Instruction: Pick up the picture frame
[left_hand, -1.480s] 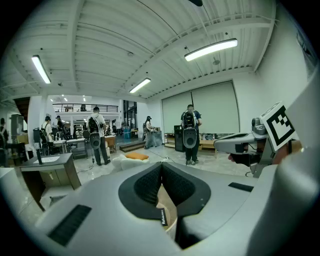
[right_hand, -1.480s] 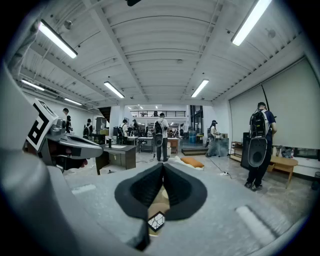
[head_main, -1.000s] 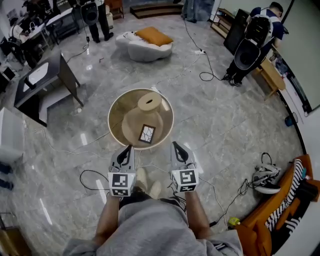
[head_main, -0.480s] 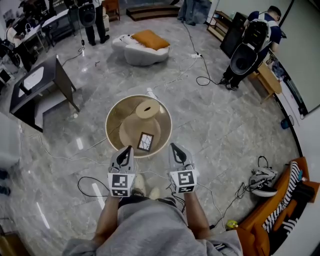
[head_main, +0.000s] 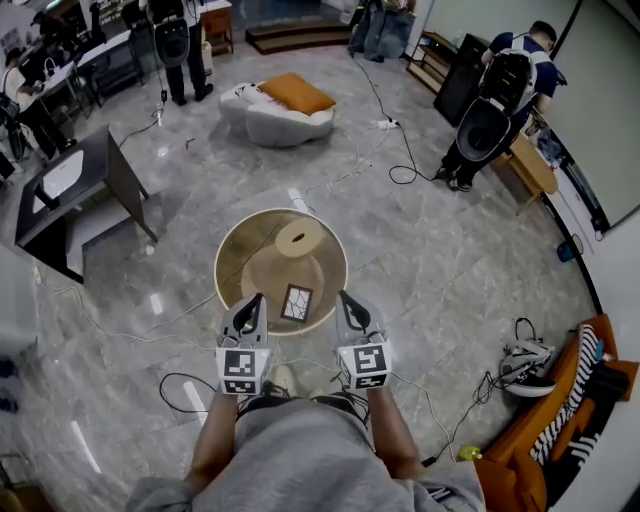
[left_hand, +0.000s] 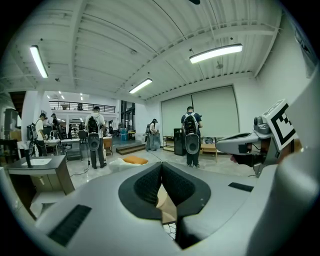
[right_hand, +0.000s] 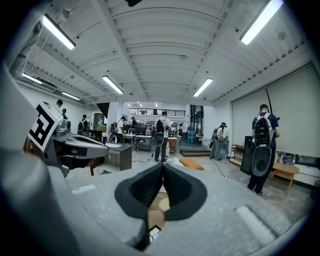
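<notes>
Left gripper (head_main: 257, 298): jaws pressed together with nothing between them; held out level above the near rim of the table, left of the frame.
Right gripper (head_main: 343, 296): jaws likewise closed and empty; level with the left one, at the frame's right.
Between the two: open air only; nothing blocks either tip from the frame.
Picture frame (head_main: 297, 302): lies flat on the near part of the tabletop, between and just ahead of the two tips; a small upright rectangle, slightly turned, with a dark border and a pale panel crossed by thin dark lines.
Round table (head_main: 226, 255): tan top with a thin pale rim; a lighter inner circle may be its base seen through glass, though the view is too small to be sure.
On the table: the frame, and a pale round disc (head_main: 300, 238) toward the far side, well apart from it.
Floor: glossy grey tile with loose cables (head_main: 190, 380) trailing near the person's feet.
Further out: white pouf with an orange cushion (head_main: 297, 92), dark desk (head_main: 70, 185), orange sofa (head_main: 555, 425), and people with backpacks (head_main: 500, 95).
</notes>
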